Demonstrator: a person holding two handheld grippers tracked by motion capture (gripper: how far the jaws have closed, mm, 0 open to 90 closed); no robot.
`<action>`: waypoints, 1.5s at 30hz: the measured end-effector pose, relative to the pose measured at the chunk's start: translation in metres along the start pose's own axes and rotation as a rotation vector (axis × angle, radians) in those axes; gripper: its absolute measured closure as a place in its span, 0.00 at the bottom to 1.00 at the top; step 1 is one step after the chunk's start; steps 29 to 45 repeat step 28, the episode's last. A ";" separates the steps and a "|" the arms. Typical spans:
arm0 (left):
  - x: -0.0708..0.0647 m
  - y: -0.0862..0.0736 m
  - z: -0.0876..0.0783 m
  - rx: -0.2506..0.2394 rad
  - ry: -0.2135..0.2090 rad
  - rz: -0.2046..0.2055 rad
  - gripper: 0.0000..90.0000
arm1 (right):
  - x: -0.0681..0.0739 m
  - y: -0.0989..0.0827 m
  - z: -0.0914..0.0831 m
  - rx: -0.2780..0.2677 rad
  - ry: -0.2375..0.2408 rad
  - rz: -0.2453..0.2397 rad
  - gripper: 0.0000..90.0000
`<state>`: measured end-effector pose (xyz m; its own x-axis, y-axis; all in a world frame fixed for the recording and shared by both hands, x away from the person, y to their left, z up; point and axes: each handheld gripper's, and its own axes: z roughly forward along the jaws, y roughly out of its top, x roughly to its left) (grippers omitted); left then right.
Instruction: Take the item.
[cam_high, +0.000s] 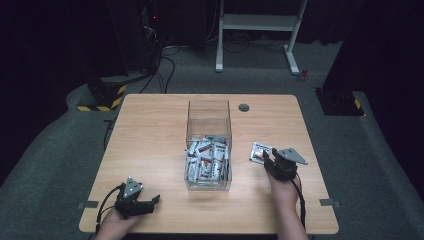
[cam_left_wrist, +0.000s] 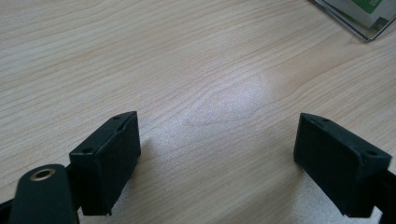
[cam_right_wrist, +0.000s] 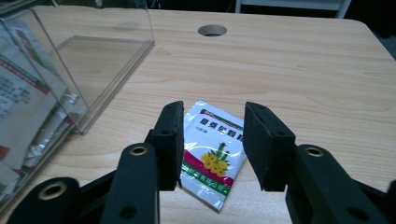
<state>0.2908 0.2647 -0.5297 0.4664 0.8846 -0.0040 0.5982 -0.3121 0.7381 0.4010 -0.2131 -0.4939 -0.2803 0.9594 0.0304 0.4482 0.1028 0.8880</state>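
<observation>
A: From the high view, where do things stand?

B: The clear box sits mid-table, full of packets. One packet lies flat on the table at about 3 o'clock from the box, and the right gripper is right at its near edge. The left gripper rests at 7 o'clock from the box, well apart from it.

A: And the left gripper view?

B: Its jaws stand wide apart over bare wood, nothing between them. A corner of the box shows at 1 o'clock.

A: The right gripper view?

B: The right gripper has its jaws parted, with the packet lying on the table between and just beyond them. I see no pad pressing on it, so I judge it lies free. The box wall is at 10 o'clock.

A: How to do this step well?

B: I'd say keep the jaws clear of the packet's edges and lift straight away, so it isn't dragged across the wood.

A: Any writing?

B: The packet is white with a red band, yellow flowers and green characters, too small for me to read.
</observation>
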 end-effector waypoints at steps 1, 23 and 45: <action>0.000 0.000 0.000 0.001 -0.001 0.001 0.17 | 0.001 0.000 -0.001 -0.002 0.004 0.003 0.64; 0.000 0.001 0.000 0.005 -0.029 0.039 0.16 | 0.052 -0.039 -0.019 0.178 0.077 -0.083 0.39; 0.000 0.001 0.000 0.006 -0.030 0.041 0.16 | 0.060 -0.043 -0.019 0.189 0.080 -0.135 0.38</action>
